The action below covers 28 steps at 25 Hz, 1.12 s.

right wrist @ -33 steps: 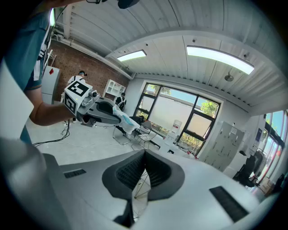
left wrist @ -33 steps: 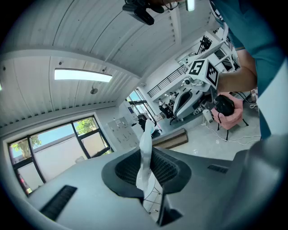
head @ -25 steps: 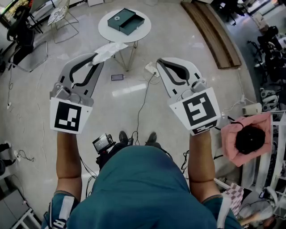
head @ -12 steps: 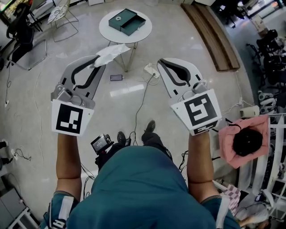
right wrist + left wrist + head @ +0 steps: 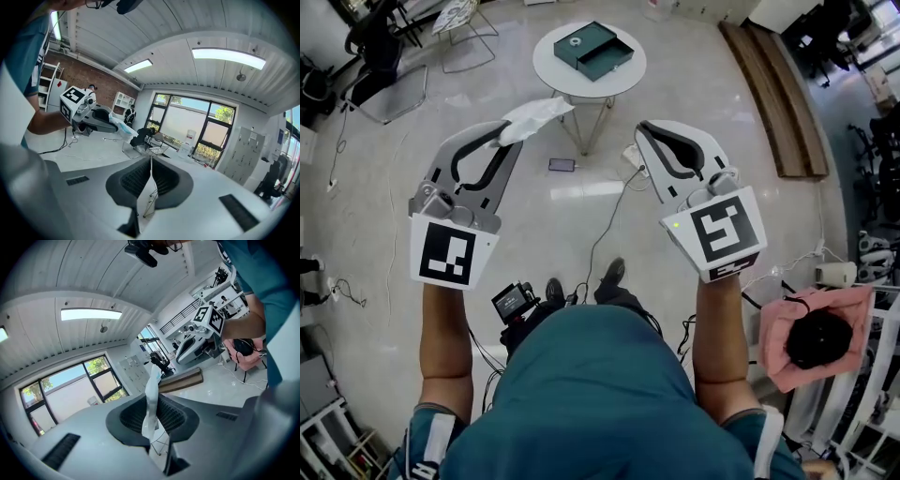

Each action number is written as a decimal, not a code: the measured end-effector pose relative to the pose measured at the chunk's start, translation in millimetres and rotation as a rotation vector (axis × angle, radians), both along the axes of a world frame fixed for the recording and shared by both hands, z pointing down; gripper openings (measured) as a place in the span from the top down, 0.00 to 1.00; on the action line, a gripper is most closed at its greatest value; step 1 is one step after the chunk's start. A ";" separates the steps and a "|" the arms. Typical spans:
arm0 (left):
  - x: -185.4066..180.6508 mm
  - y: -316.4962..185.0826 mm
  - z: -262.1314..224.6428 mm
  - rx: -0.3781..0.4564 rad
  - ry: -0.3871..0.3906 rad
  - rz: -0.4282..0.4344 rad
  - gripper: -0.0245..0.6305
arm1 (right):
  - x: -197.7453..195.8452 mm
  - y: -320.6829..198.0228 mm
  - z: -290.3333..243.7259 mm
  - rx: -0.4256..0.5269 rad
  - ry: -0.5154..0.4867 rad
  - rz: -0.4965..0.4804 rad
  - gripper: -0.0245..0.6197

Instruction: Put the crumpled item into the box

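In the head view my left gripper (image 5: 500, 134) is held out at the left, shut on a white crumpled item (image 5: 534, 114) that sticks out past its tips. In the left gripper view the crumpled item (image 5: 151, 404) stands pinched between the dark pads. My right gripper (image 5: 645, 131) is held out at the right, shut, with nothing in it; its pads (image 5: 140, 180) meet in a thin line. An open dark green box (image 5: 598, 52) lies on a round white table (image 5: 581, 82), ahead of both grippers and apart from them.
On the floor near the table's legs lie a phone (image 5: 562, 165) and a power strip (image 5: 630, 155) with a cable trailing toward me. Chairs (image 5: 389, 80) stand far left, a wooden bench (image 5: 778, 103) far right, a pink cloth bundle (image 5: 811, 333) at my right.
The table with the box has slid rightward and nearer in the head view as the person steps forward. Both grippers keep their pose; the left one still grips the crumpled item.
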State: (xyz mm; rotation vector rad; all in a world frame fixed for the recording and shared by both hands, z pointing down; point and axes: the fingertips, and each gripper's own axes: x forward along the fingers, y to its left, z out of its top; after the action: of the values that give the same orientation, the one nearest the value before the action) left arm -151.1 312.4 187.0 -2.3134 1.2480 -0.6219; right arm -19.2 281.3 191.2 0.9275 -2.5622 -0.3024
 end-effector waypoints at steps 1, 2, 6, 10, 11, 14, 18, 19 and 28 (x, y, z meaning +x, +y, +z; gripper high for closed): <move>4.7 -4.6 0.3 -0.003 -0.002 -0.013 0.85 | 4.0 -6.3 0.5 -0.001 -0.003 -0.012 0.90; 10.1 -9.2 0.6 -0.004 -0.004 -0.023 0.85 | 8.7 -12.5 1.1 -0.008 -0.007 -0.019 0.90; 32.2 -26.0 1.7 -0.005 -0.020 -0.057 0.85 | 26.1 -36.1 3.7 -0.019 -0.022 -0.051 0.90; 52.2 -41.8 2.5 -0.008 -0.025 -0.097 0.85 | 44.3 -58.8 4.3 -0.013 -0.035 -0.095 0.90; 57.4 -45.9 3.0 -0.011 -0.026 -0.107 0.85 | 49.1 -64.5 4.2 -0.011 -0.038 -0.104 0.90; 73.3 -58.3 5.2 -0.019 -0.036 -0.125 0.85 | 63.6 -79.3 6.3 -0.024 -0.048 -0.116 0.90; 94.9 -69.5 6.0 -0.018 -0.047 -0.141 0.85 | 84.7 -93.2 9.2 -0.019 -0.055 -0.136 0.90; 100.6 -71.4 6.3 -0.019 -0.051 -0.143 0.85 | 90.7 -95.6 10.1 -0.021 -0.057 -0.135 0.90; 135.4 -112.7 16.5 -0.044 -0.047 -0.067 0.85 | 128.8 -126.9 24.0 -0.054 -0.052 -0.056 0.90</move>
State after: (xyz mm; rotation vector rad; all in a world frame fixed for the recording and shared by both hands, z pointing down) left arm -15.7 199.6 203.4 -2.2864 1.3076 -0.7291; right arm 109.7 154.4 215.2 0.8556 -2.6335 -0.2262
